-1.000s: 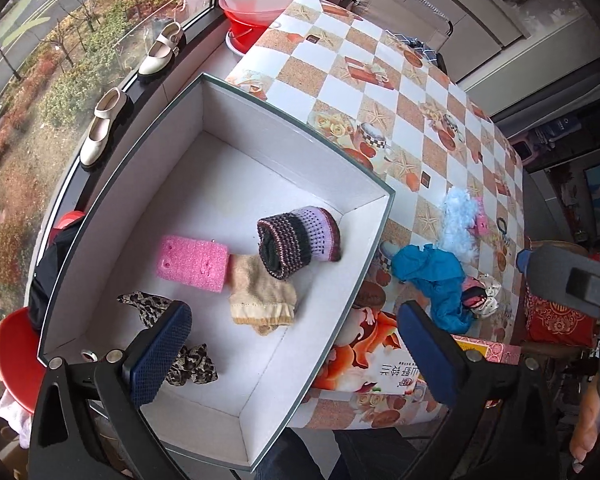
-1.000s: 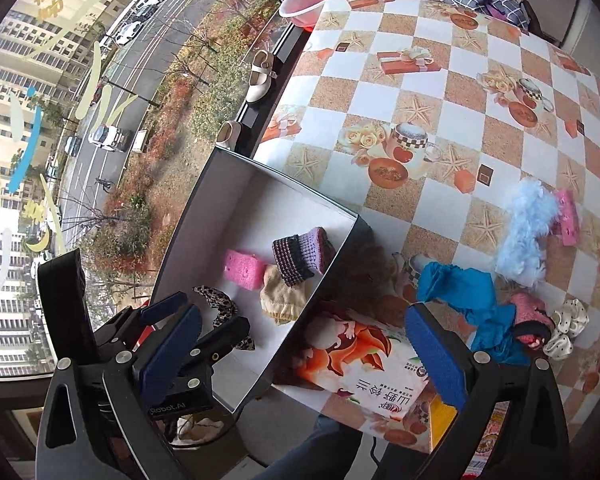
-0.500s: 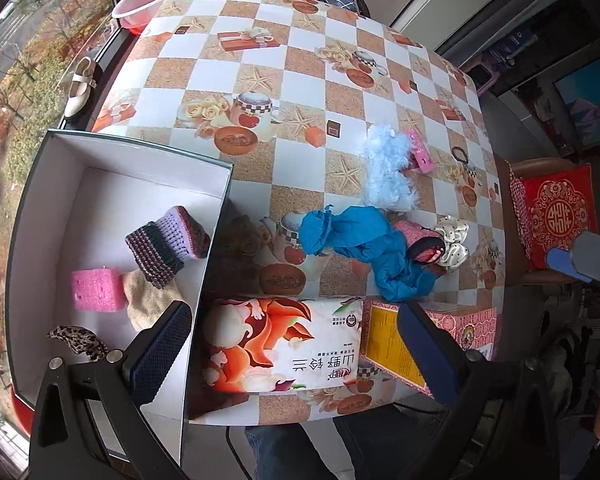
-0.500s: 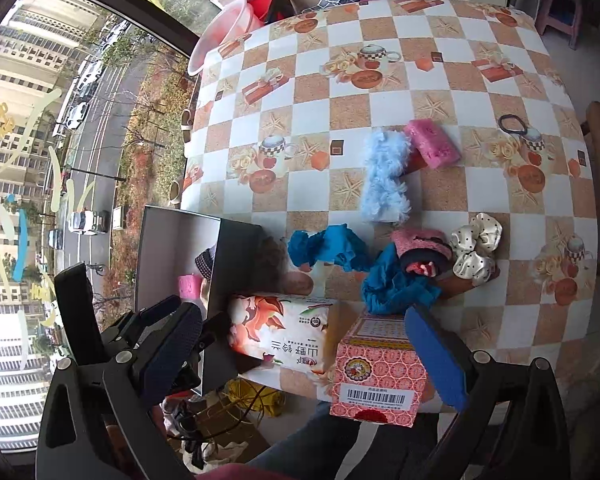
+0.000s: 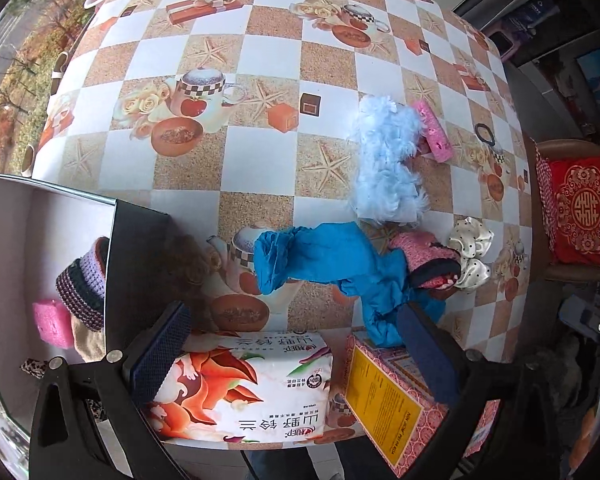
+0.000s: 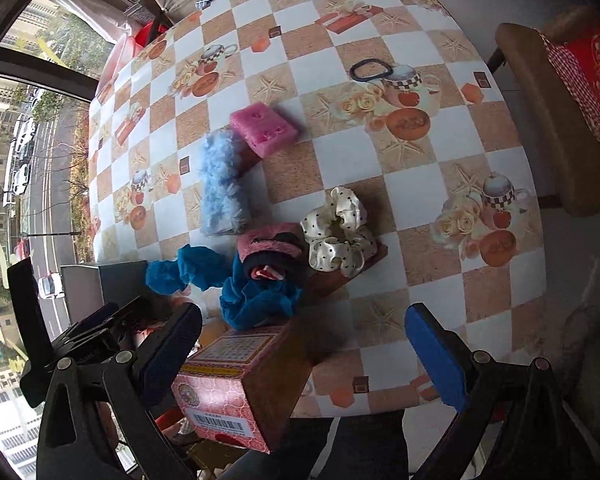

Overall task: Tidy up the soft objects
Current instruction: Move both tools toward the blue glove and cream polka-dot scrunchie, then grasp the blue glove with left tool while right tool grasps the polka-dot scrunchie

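Soft things lie on the checked tablecloth (image 5: 260,52): a blue cloth (image 5: 332,260) (image 6: 256,296), a fluffy light-blue piece (image 5: 388,164) (image 6: 222,188), a pink sponge (image 5: 434,132) (image 6: 264,128), a pink knitted sock (image 5: 424,254) (image 6: 268,242), a cream dotted scrunchie (image 5: 472,252) (image 6: 338,232). A grey box (image 5: 4,240) at the left holds a striped knitted piece (image 5: 84,280), a pink sponge (image 5: 52,322) and a beige sock (image 5: 88,344). My left gripper (image 5: 296,356) is open above a tissue pack (image 5: 244,384). My right gripper (image 6: 300,356) is open over the table's near edge.
A pink patterned carton (image 5: 384,392) (image 6: 232,384) lies beside the tissue pack at the near edge. A black hair tie (image 6: 370,68) rests farther back. A chair with a red cushion (image 6: 584,76) stands to the right. A window lies to the left.
Both grippers have swung right, away from the grey box and toward the pile of soft things on the table. Both stay open with nothing held.
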